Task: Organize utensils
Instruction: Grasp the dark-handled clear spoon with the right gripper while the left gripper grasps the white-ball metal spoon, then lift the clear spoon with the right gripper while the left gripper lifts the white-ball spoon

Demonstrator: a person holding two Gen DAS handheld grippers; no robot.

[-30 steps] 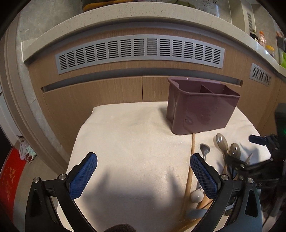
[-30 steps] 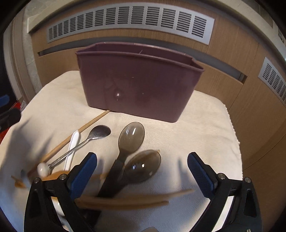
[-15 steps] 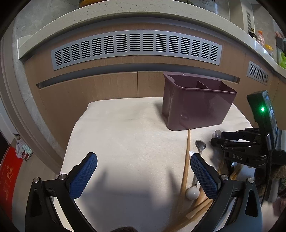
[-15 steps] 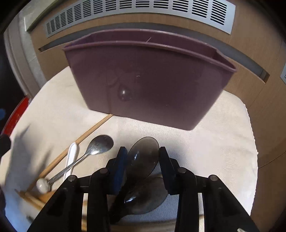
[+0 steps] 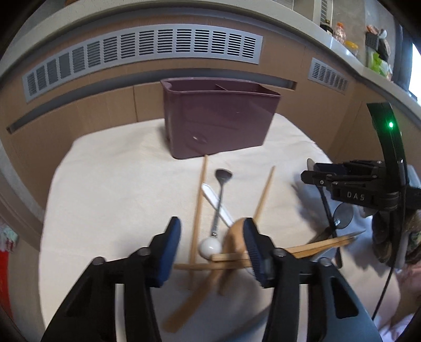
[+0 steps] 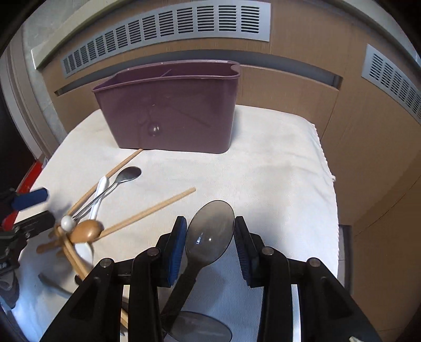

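A purple divided utensil holder (image 5: 218, 123) (image 6: 171, 110) stands at the back of a cream cloth. My right gripper (image 6: 209, 242) is shut on a smoky translucent spoon (image 6: 210, 231), lifted above the cloth, bowl forward; it shows at the right of the left wrist view (image 5: 313, 173). My left gripper (image 5: 211, 244) is part-closed around the pile of utensils: a wooden spoon (image 5: 234, 236) (image 6: 85, 231), wooden chopsticks (image 5: 197, 210) (image 6: 147, 213), a metal spoon with a white ball end (image 5: 219, 200) (image 6: 118, 181) and a white spoon (image 5: 213, 200).
A second smoky spoon (image 6: 200, 327) (image 5: 343, 214) lies below my right gripper. Wooden cabinet fronts with grey vents (image 6: 168, 23) stand behind the cloth-covered table (image 6: 276, 163). The cloth's edge drops off at the right.
My right gripper lifted the smoky spoon off the cloth and pulled back. My left gripper moved right over the utensil pile and narrowed its fingers; a chopstick shifted.
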